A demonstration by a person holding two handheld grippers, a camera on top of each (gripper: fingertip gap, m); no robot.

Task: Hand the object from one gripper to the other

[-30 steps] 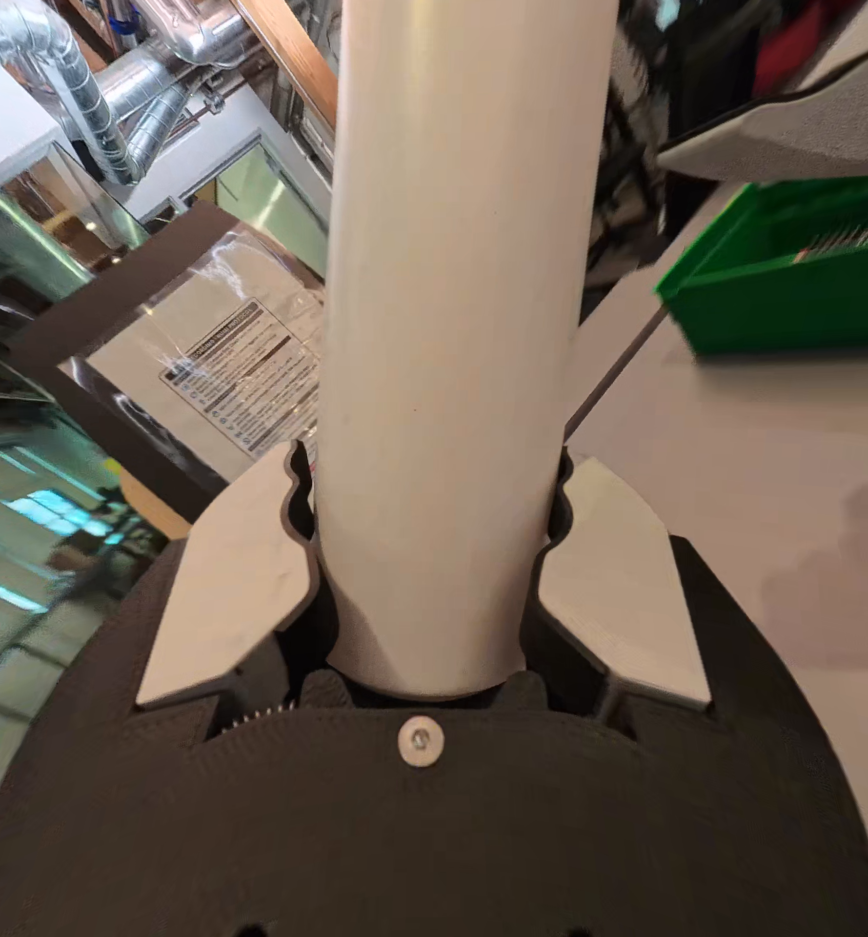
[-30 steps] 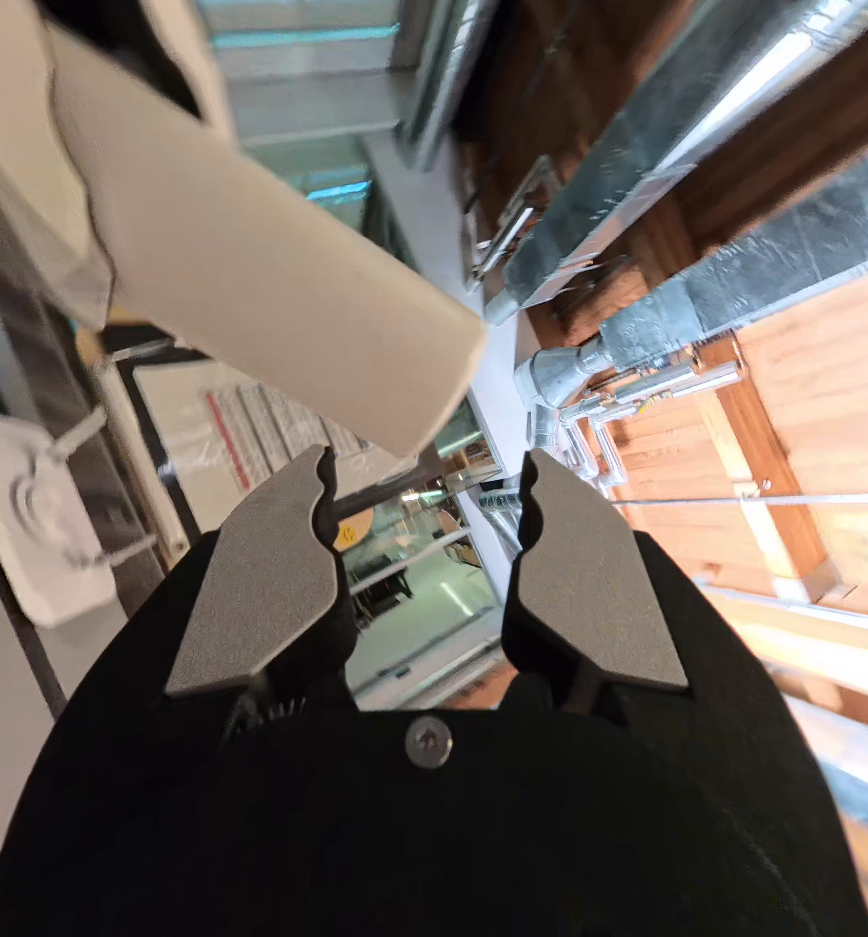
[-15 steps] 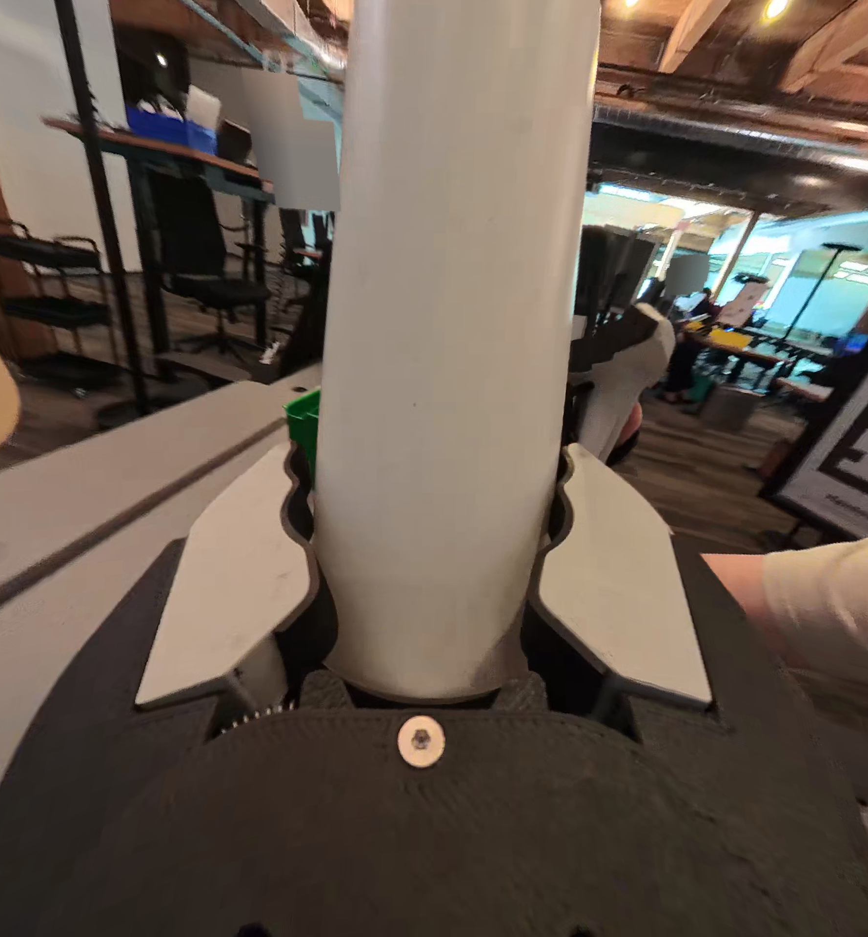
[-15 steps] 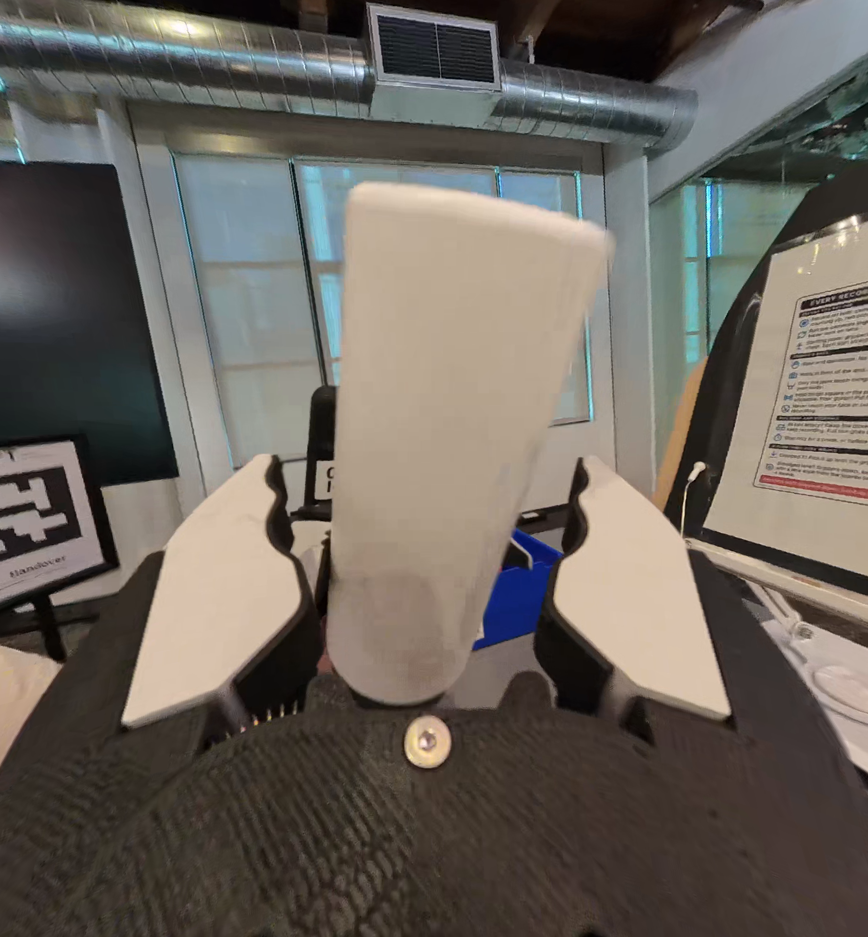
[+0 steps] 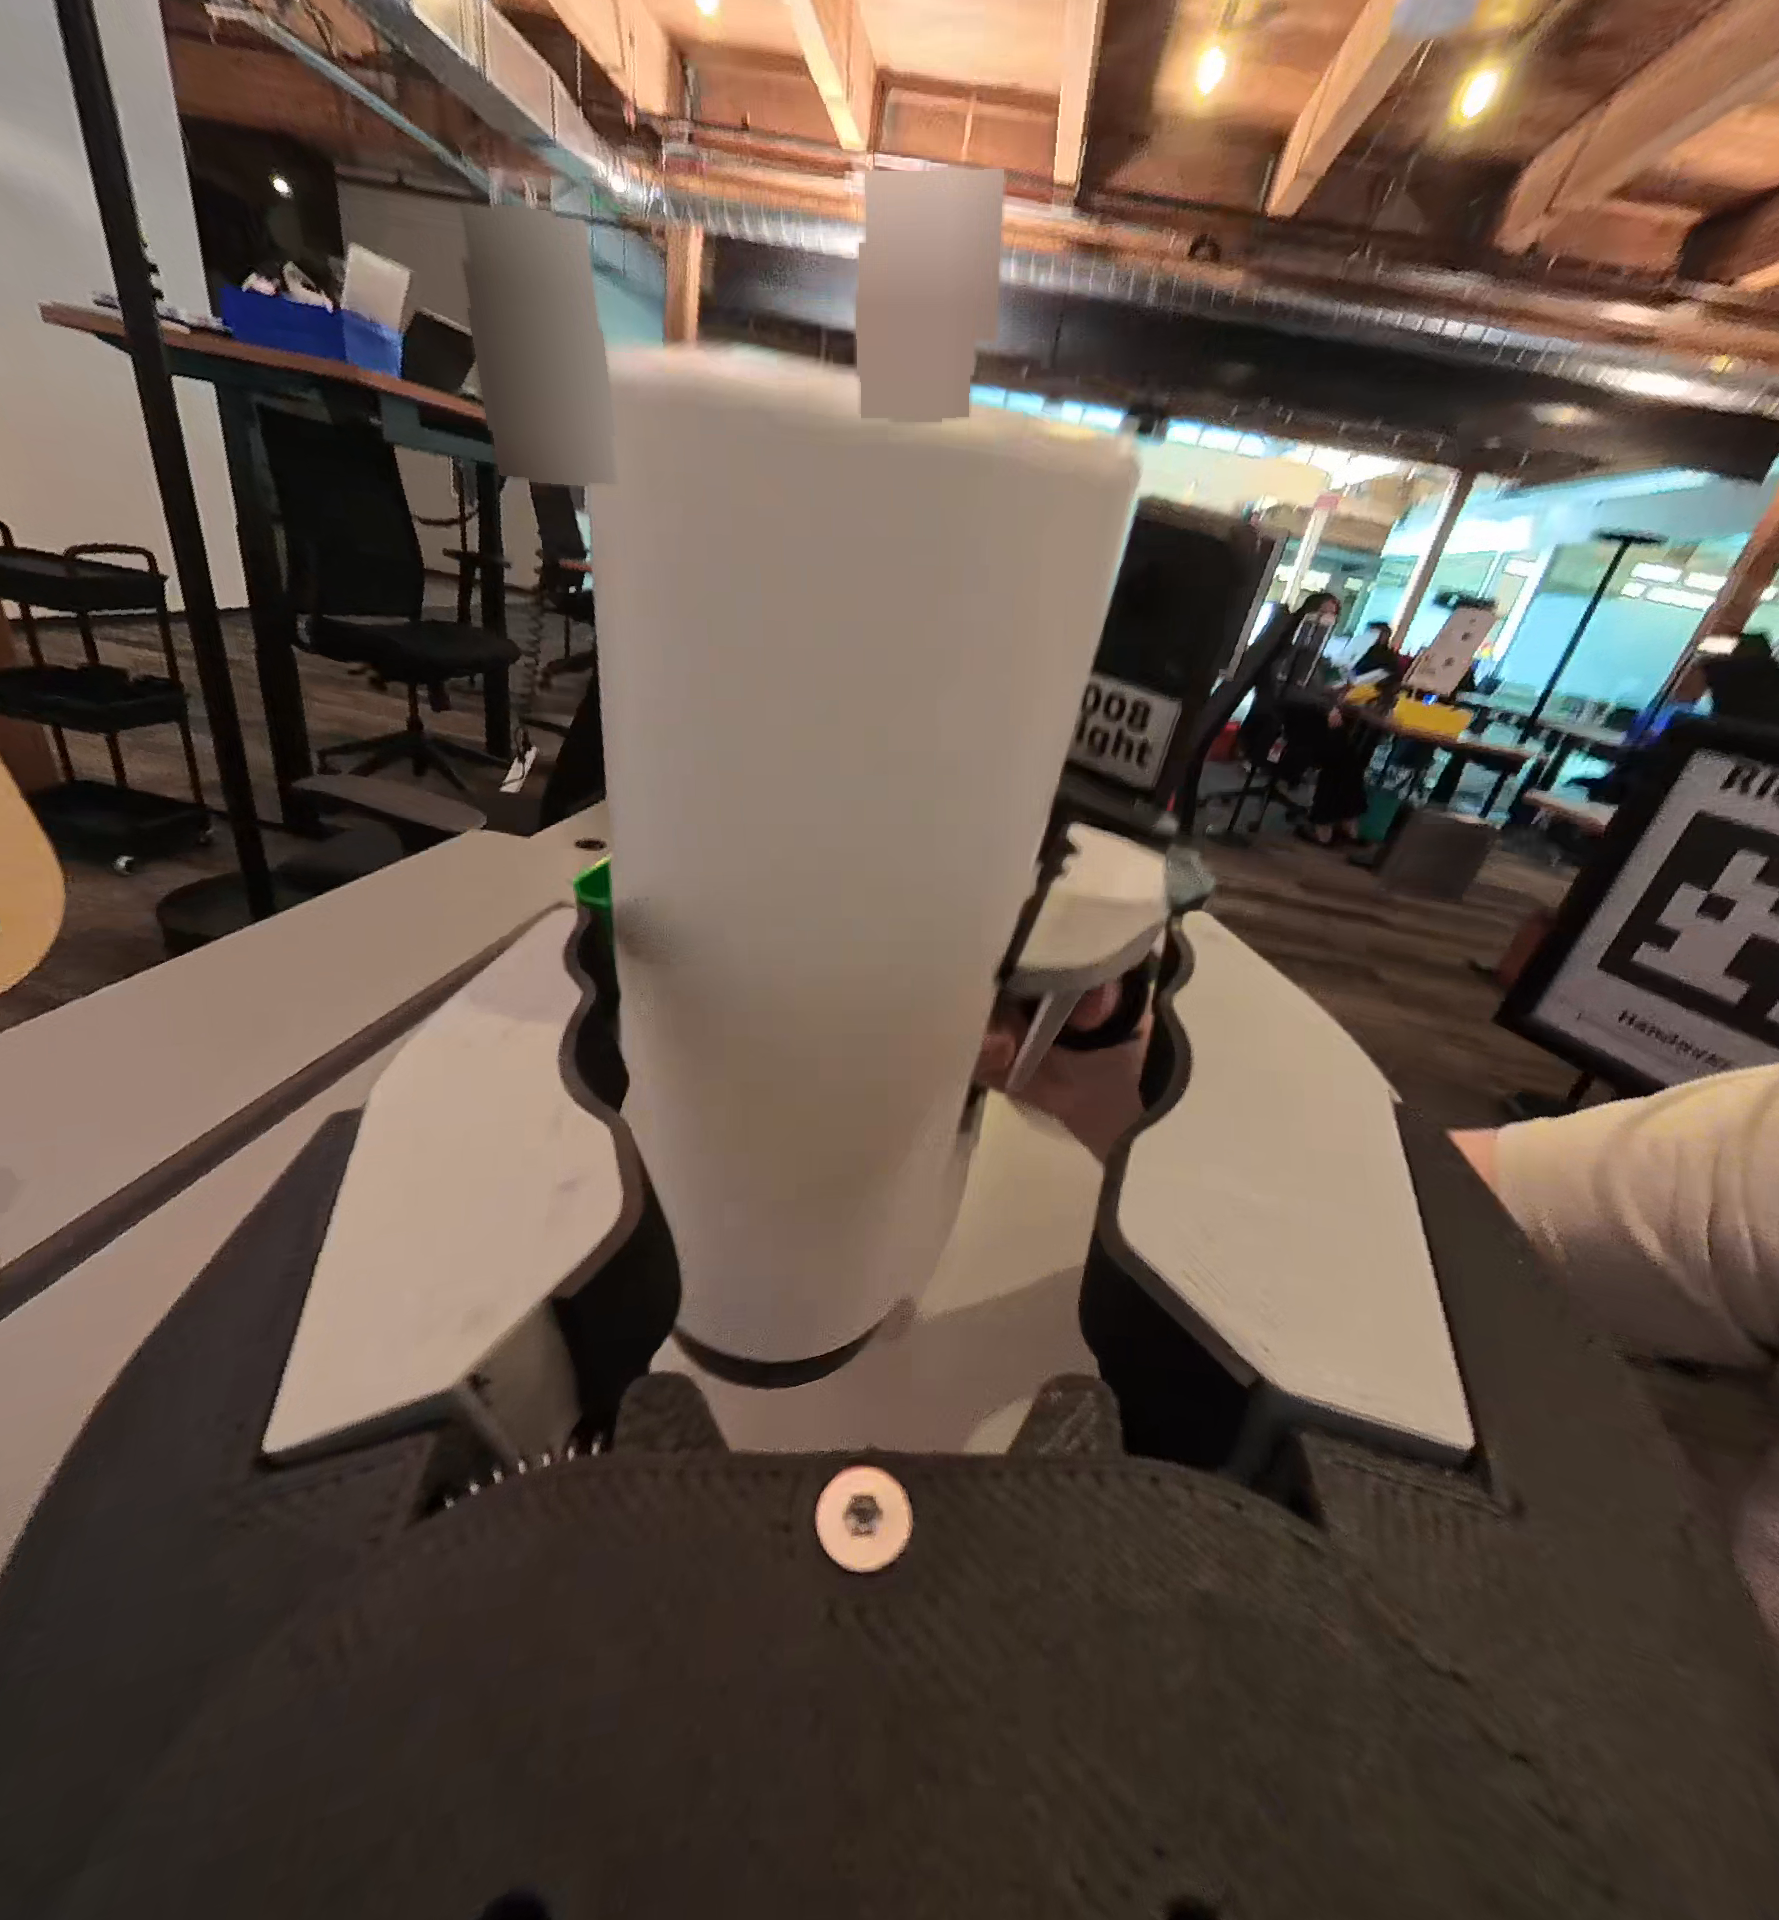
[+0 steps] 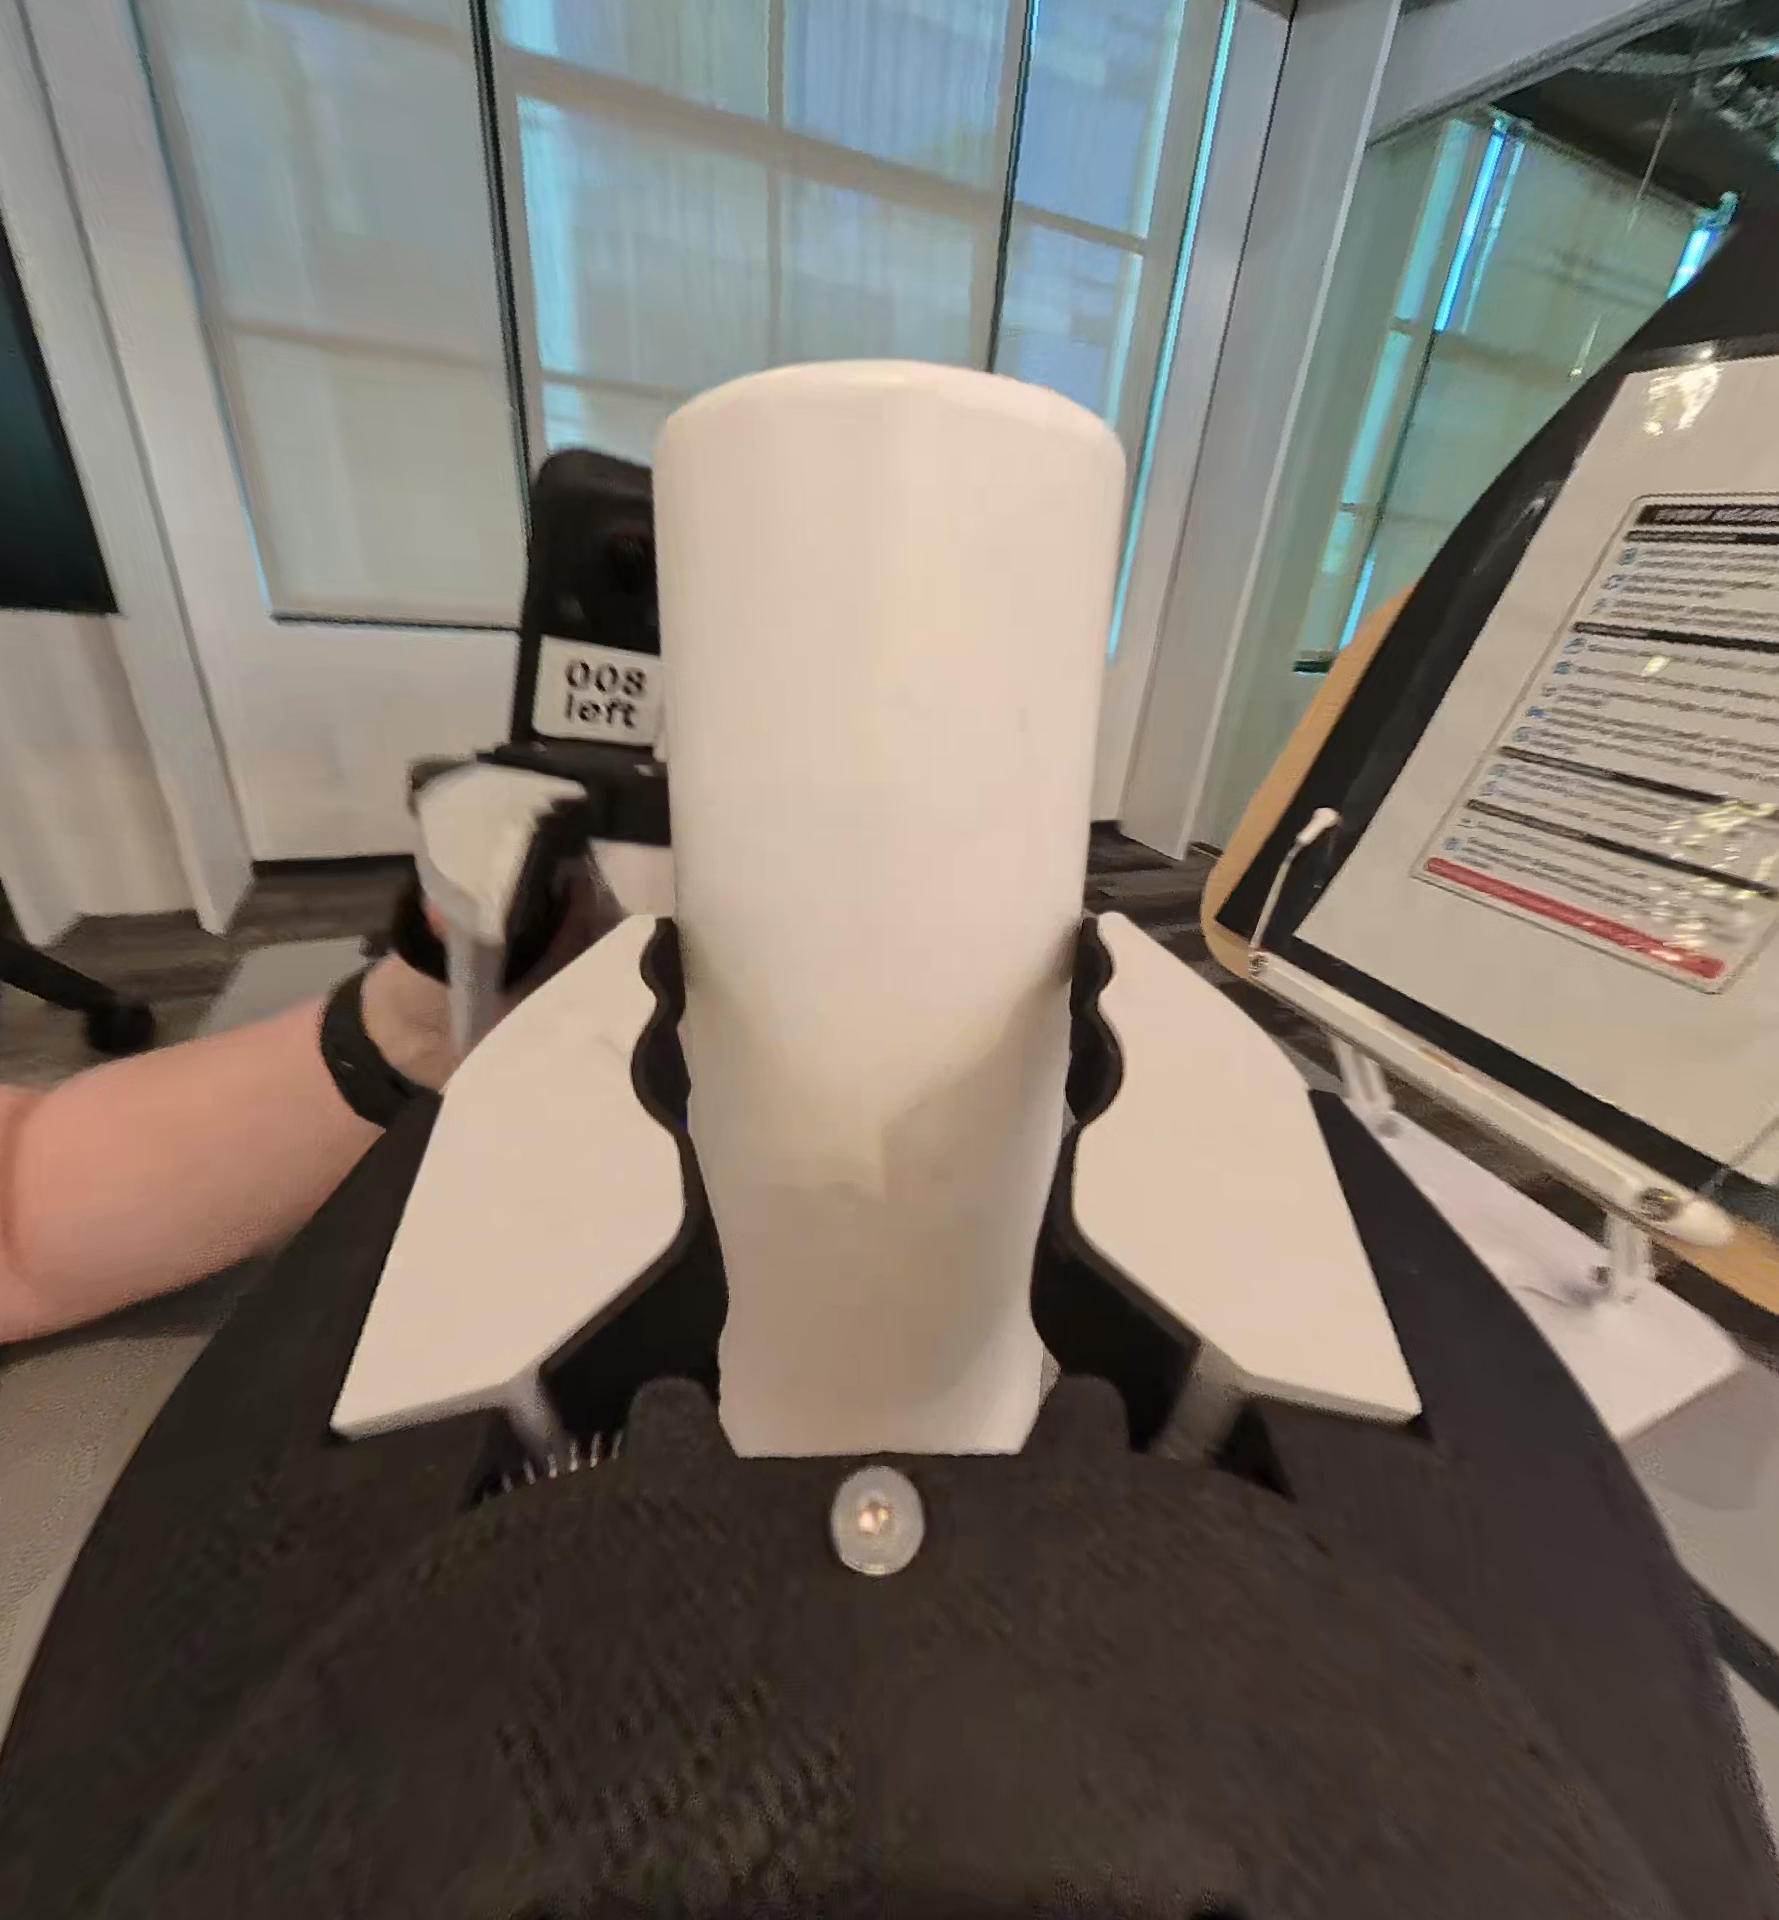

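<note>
My right gripper (image 6: 880, 997) is clamped on the white tube (image 6: 885, 831). My left gripper (image 5: 869, 1023) is spread wide, the tube against its left finger only.

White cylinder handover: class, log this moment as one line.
object: white cylinder | left hand-held gripper: open, gap on one side | right hand-held gripper: shut on cylinder | stage: handed over
</note>
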